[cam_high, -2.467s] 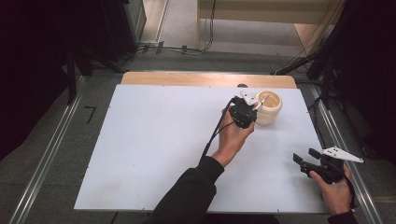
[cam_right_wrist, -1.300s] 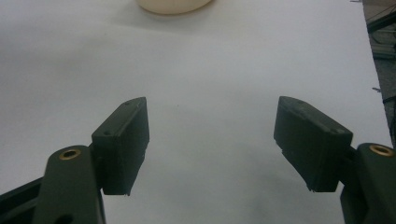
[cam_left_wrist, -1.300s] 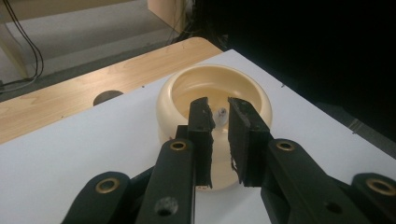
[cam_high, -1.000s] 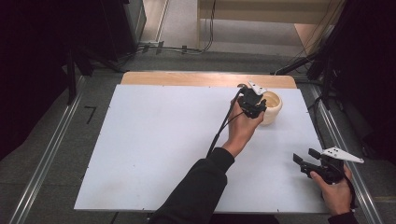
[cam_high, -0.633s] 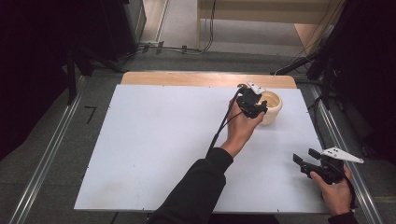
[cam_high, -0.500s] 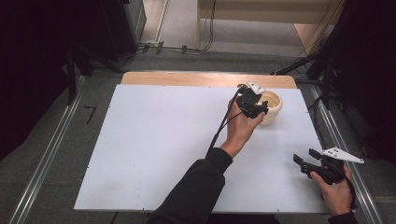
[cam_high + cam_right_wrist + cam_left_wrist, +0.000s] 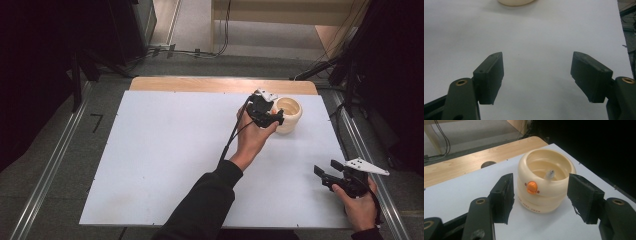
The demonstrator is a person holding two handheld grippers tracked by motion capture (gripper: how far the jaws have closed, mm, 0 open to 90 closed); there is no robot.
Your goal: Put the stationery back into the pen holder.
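Observation:
A cream ribbed pot (image 7: 288, 114) (image 7: 544, 180) with an orange button on its side stands upright at the table's far right. A small grey stub rises inside it. My left gripper (image 7: 272, 116) (image 7: 540, 200) is open, its jaws on either side of the pot and a little short of it, touching nothing. Down at the near right corner my right gripper (image 7: 322, 176) (image 7: 537, 77) is open over bare table, nothing between its jaws. The pot's base (image 7: 515, 2) peeks in at the top of the right gripper view.
The white table top (image 7: 165, 150) has a wooden strip (image 7: 220, 85) along its far edge, with a round dark hole (image 7: 487, 164) in it. Metal rails (image 7: 47, 170) run along both sides. Cables (image 7: 195, 50) lie on the floor beyond.
My left gripper has moved forward and right, up to the pot, and now stands with its jaws around it. The right gripper has stayed put.

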